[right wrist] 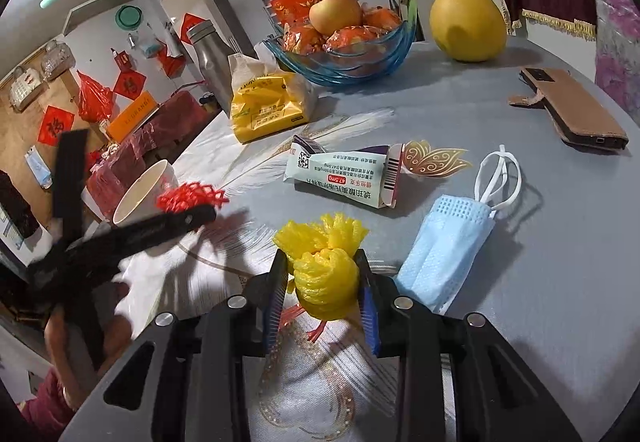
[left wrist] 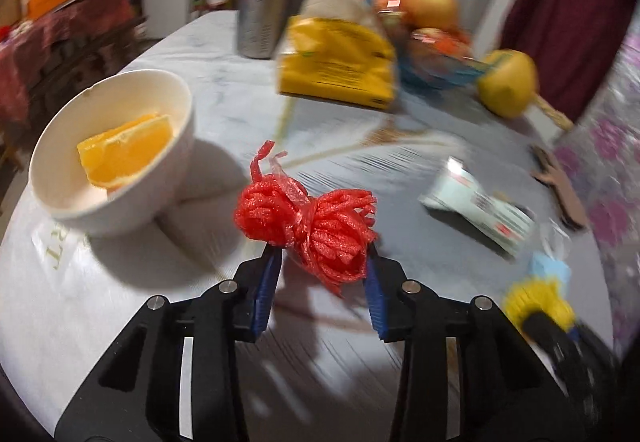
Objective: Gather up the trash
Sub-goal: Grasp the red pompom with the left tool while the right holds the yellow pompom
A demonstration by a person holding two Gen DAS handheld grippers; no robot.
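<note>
Grippers clamp red net (left wrist: 310,230) crosswise, yellow net (right wrist: 322,274) lengthwise.

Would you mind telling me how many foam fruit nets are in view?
2. The red net is held in the left hand-held gripper beside the bowl; the yellow net is held in the right hand-held gripper beside the mask. Others may be hidden.

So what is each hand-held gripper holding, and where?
Left hand-held gripper: red foam net, gripped across its bundled middle. Right hand-held gripper: yellow foam net, likewise.
</note>
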